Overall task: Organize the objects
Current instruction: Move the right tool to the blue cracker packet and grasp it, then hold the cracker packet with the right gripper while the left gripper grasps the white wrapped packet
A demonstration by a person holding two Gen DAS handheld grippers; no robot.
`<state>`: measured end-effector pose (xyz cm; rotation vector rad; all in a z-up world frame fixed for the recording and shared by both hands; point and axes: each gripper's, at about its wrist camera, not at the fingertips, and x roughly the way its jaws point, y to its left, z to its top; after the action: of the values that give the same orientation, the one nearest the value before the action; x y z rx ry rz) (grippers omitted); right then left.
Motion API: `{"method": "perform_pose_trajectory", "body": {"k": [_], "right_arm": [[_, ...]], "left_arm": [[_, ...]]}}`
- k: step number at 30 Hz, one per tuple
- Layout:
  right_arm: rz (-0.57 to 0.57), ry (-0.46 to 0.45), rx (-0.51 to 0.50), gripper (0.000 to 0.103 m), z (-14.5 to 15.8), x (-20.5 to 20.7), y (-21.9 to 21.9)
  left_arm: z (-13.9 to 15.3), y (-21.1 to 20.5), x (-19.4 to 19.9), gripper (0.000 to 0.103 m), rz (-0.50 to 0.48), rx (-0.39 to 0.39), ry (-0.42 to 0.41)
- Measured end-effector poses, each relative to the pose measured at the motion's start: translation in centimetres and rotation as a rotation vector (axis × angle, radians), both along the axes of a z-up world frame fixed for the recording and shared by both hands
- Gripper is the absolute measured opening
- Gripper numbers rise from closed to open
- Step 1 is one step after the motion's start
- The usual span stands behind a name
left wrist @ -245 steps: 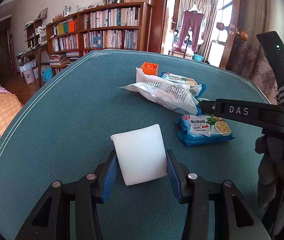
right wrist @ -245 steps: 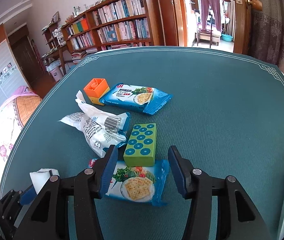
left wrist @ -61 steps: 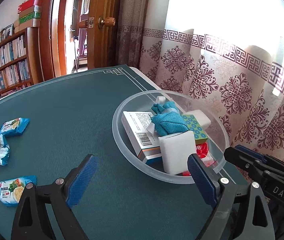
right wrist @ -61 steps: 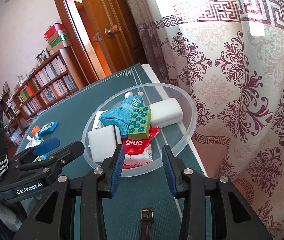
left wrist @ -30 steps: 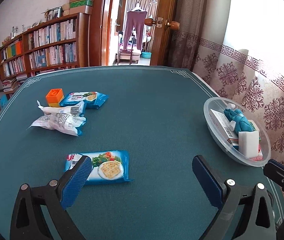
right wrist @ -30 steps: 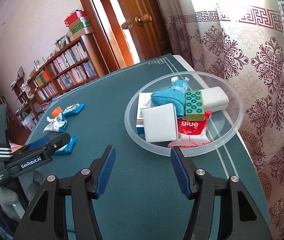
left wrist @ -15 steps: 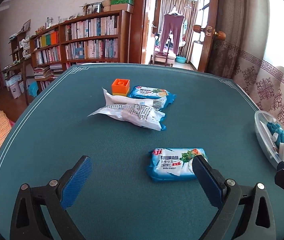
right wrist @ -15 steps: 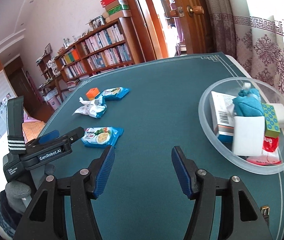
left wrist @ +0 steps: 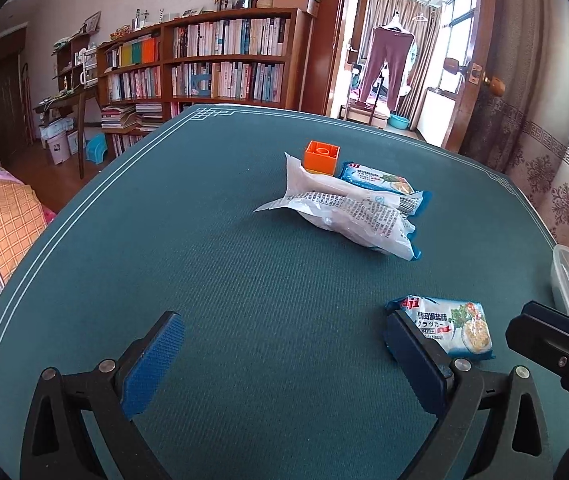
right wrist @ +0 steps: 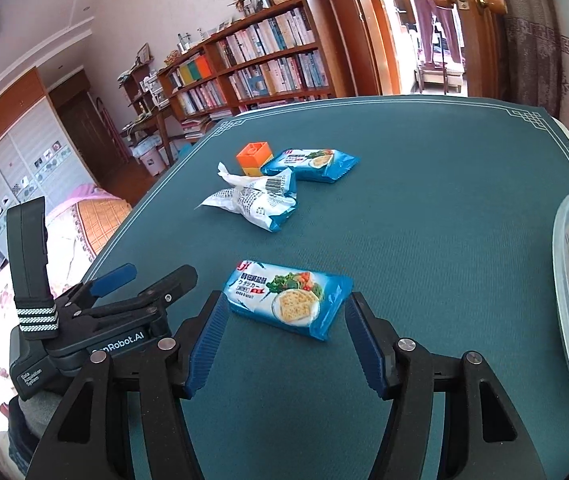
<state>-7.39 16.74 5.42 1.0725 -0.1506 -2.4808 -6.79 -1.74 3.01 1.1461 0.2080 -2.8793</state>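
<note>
A: Status, R unit?

B: Right gripper [right wrist: 286,338] has its jaws spread wide, nothing held. The near cracker packet [right wrist: 290,298] lies flat on the green table cover [right wrist: 424,216], just ahead of the pads and centred in the gap. Judged as lined up so a short push fwd puts the pack between the pads. Not touching yet.

A: L unit?

B: Left gripper [left wrist: 284,356] is spread even wider, also empty. Only bare cover lies between its jaws; the same packet [left wrist: 446,326] sits just beyond its right pad, outside the gap. It looks parked clear so as not to block the R approach.

A: Remaining items?

B: Well ahead of both jaws: white snack bag [right wrist: 254,200], a second bag lapped behind it, second cracker packet [right wrist: 312,164] and orange toy block [right wrist: 254,158], bunched together and touching. Clear plastic bowl [right wrist: 568,276] is off to the R of the R jaws, a box w/ barcode visible inside. Prob the drop point, since it already holds goods.

A: Risk?

B: Film wrap is slick and crackers are brittle; a hard squeeze could crush the contents.
</note>
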Motion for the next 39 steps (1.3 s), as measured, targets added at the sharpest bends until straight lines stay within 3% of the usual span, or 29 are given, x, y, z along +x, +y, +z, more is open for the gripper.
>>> {"method": "perform_pose_trajectory", "body": {"k": [8, 13, 16, 23, 27, 31, 36, 39], "right_arm": [[0.037, 0.02, 0.078, 0.062, -0.8, -3.7, -2.1], [0.13, -0.039, 0.007, 0.062, -1.9, -5.4, -2.3], [0.191, -0.061, -0.008, 0.062, -2.3, -4.9, -2.5], [0.311, -0.074, 0.125, 0.062, -3.6, -1.9, -4.3], [0.288, -0.026, 0.21, 0.062, -4.2, -0.8, -5.2], [0.238, -0.012, 0.197, 0.062, -4.3, -1.1, -5.4], [0.169, 0.007, 0.195, 0.046, -4.3, -0.9, -4.6], [0.097, 0.003, 0.181, 0.044, -4.2, -0.7, -3.2]], "left_arm": [[-0.6, -1.3, -0.1, 0.102, 0.03, 0.052, -0.022], [-0.7, -1.7, -0.2, 0.102, 0.046, 0.075, -0.03], [-0.9, -2.1, -0.3, 0.102, 0.062, 0.099, -0.04], [-1.1, -2.7, -0.3, 0.102, 0.085, 0.128, -0.051], [-1.1, -2.4, -0.3, 0.102, 0.076, 0.114, -0.047], [-1.1, -2.3, -0.3, 0.102, 0.072, 0.107, -0.049], [-1.1, -2.3, -0.3, 0.102, 0.07, 0.105, -0.051], [-1.1, -2.2, -0.4, 0.102, 0.068, 0.097, -0.05]]}}
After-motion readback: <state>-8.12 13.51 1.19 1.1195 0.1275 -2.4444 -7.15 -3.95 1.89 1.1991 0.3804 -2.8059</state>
